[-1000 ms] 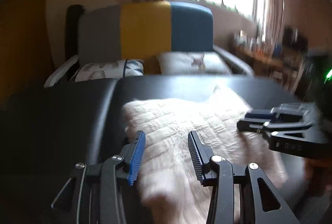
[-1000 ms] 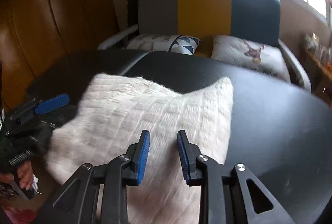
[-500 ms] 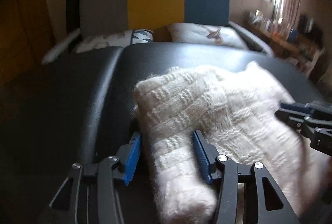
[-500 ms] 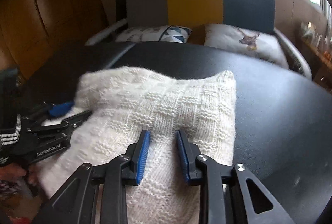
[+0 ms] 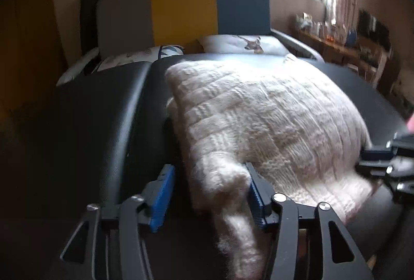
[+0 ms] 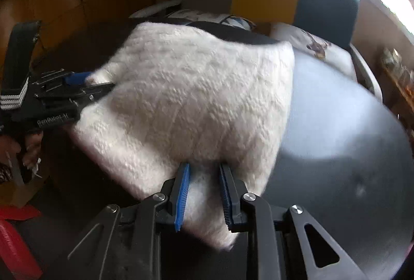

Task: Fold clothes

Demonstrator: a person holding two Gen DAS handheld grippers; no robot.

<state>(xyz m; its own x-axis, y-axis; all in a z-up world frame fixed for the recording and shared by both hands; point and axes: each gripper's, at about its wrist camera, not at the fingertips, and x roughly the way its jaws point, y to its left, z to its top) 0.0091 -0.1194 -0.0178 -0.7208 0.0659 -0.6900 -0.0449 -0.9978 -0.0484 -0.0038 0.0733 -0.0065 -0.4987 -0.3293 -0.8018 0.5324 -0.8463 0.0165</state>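
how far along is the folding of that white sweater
Done: the white knit sweater already lies doubled into a thick bundle on the black table. In hand: the left gripper and the right gripper each have its near edge between their fingers, with gaps still showing, so neither looks clamped. Left: probably one more fold or squaring up; how far that goes is unclear.

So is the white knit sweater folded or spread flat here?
Folded, at least partly. The sweater forms a compact, thick bundle with doubled edges on the black table; a loose part hangs between the left tongs.
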